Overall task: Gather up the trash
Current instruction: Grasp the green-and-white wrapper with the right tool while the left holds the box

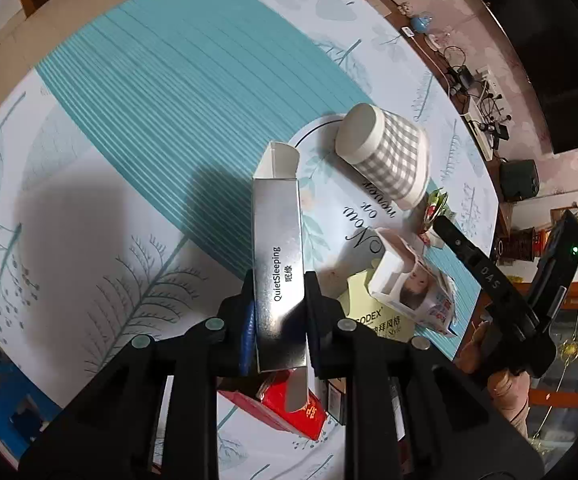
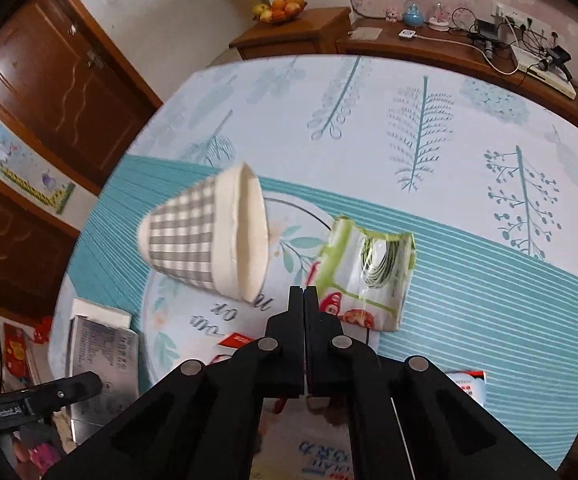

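Observation:
My left gripper (image 1: pixel 278 280) is shut on a long silver "QuietSleeping" carton (image 1: pixel 277 256), held above the table with its open flap pointing away. A grey checked fabric basket (image 1: pixel 385 154) lies on its side on the table; in the right wrist view its open mouth (image 2: pixel 249 236) faces right. My right gripper (image 2: pixel 303 292) is shut and empty, just in front of a torn green snack wrapper (image 2: pixel 365 268). The silver carton also shows in the right wrist view (image 2: pixel 101 360) at lower left. The right gripper also shows in the left wrist view (image 1: pixel 489 276).
A small white box with a baby's face (image 1: pixel 413 284), a yellow carton (image 1: pixel 377 312) and a red packet (image 1: pixel 293 404) lie near the table's front. A sideboard (image 2: pixel 449 46) with cables and chargers stands beyond the table. A wooden cabinet (image 2: pixel 49 80) stands left.

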